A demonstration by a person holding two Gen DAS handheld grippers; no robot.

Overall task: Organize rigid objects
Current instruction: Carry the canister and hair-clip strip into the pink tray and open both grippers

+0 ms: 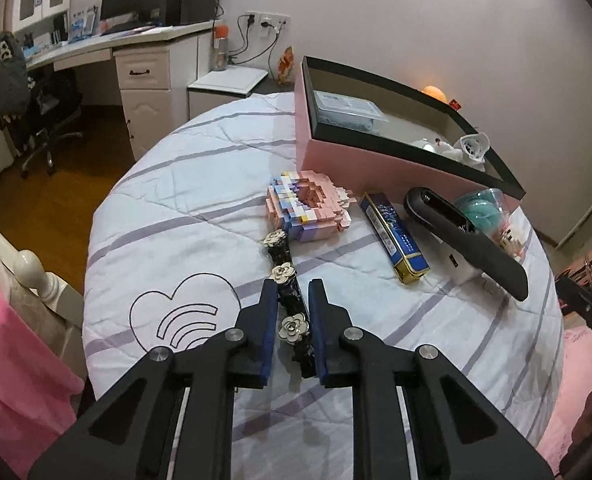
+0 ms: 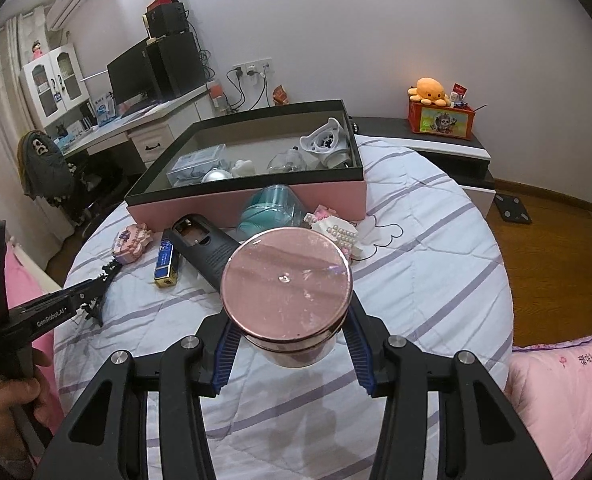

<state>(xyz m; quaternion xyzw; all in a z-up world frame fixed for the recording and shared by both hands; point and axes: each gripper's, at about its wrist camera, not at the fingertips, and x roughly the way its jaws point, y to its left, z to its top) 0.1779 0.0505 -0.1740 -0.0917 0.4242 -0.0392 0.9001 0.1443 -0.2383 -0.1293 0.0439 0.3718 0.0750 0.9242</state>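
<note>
You're gripping the round rose-gold lidded jar [image 2: 287,296] in the right gripper [image 2: 292,344], presumably for the pink box [image 2: 256,204]; the left gripper [image 1: 293,320] jaws are straddling the black flower-studded hair clip [image 1: 292,312], whether pinching I can't tell.

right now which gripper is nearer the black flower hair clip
Left. The left gripper has its fingers on either side of the black flower hair clip on the bed. The right gripper is off to its right, shut on a pink-lidded jar.

Right gripper [image 2: 292,344] clamped on a jar with a pink round lid [image 2: 286,280], held above the striped quilt [image 2: 436,280]. Beyond, far: pink box [image 2: 256,204] holding small items. Left: other gripper [image 2: 96,284] at a black flowered strap [image 2: 96,312].
</note>
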